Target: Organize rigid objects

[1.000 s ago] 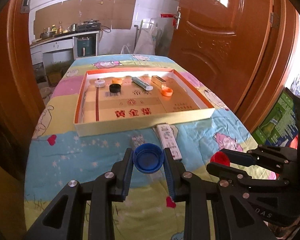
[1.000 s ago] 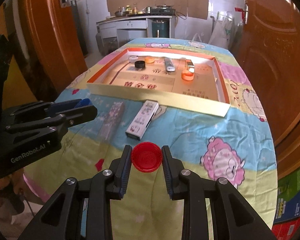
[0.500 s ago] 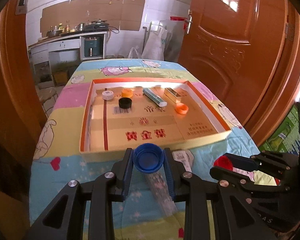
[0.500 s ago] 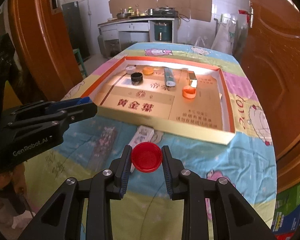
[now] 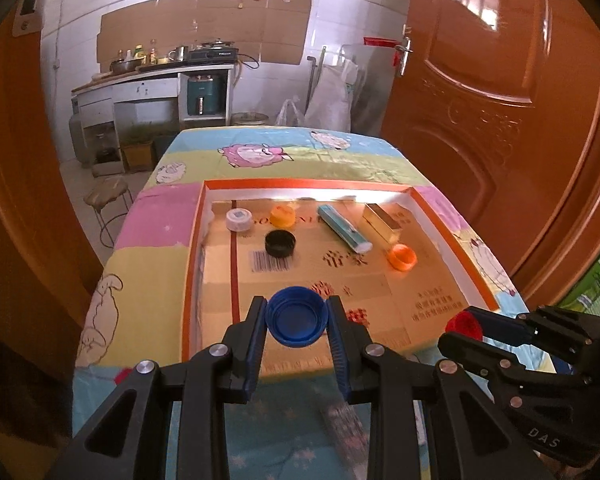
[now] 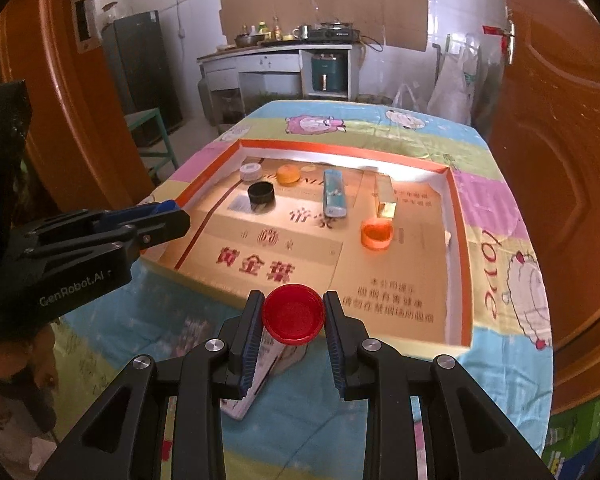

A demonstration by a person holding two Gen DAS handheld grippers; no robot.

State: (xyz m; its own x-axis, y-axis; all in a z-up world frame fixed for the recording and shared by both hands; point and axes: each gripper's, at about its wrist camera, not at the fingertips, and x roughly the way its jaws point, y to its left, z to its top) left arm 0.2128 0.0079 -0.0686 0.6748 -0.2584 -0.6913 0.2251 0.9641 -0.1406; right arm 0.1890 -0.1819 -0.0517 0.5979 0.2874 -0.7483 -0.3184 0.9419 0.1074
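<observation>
The left tool (image 5: 297, 322) grips a blue cap (image 5: 296, 317) between its 2 fingers, over the box's (image 5: 452, 236) near edge. The right tool (image 6: 294, 320) pinches a red cap (image 6: 293, 314) just short of that edge, above the desk (image 6: 500, 364).

You're in a home kitchen. Against the white tiled wall (image 5: 284, 12) there's a counter (image 5: 152, 76) carrying pots, bottles and a stove (image 5: 214, 53), with a teal air fryer (image 5: 202, 96) under it and a gas cylinder (image 5: 78, 136) at its left end. From the right wrist you see a dark fridge (image 6: 140, 68). Carved wooden doors (image 5: 500, 92) flank you, and a cartoon sheep cloth (image 6: 500, 248) covers the table.
</observation>
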